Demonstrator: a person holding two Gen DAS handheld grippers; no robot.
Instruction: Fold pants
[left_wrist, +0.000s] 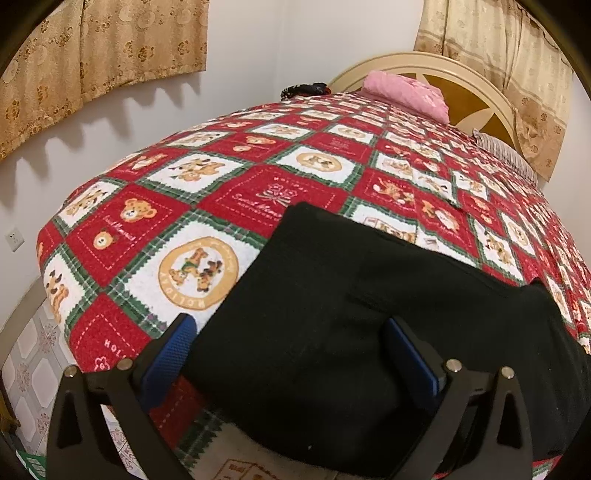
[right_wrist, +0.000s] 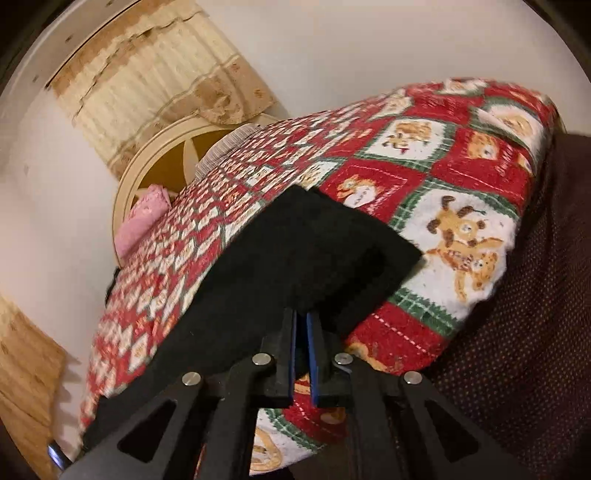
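The black pants (left_wrist: 332, 295) lie folded on the red bear-print bedspread (left_wrist: 184, 206), near the bed's foot. My left gripper (left_wrist: 291, 328) is open, its blue-padded fingers (left_wrist: 173, 343) standing on either side of the pants' near end. In the right wrist view my right gripper (right_wrist: 303, 317) is shut on the near edge of the black pants (right_wrist: 295, 251), which stretch away across the bedspread (right_wrist: 443, 221).
A pink pillow (left_wrist: 406, 92) and a cream headboard (left_wrist: 461, 74) are at the bed's far end. Curtains (left_wrist: 92, 55) hang on the wall. Tiled floor (left_wrist: 33, 369) lies left of the bed. A dark dotted cloth (right_wrist: 535, 295) lies right of the bed.
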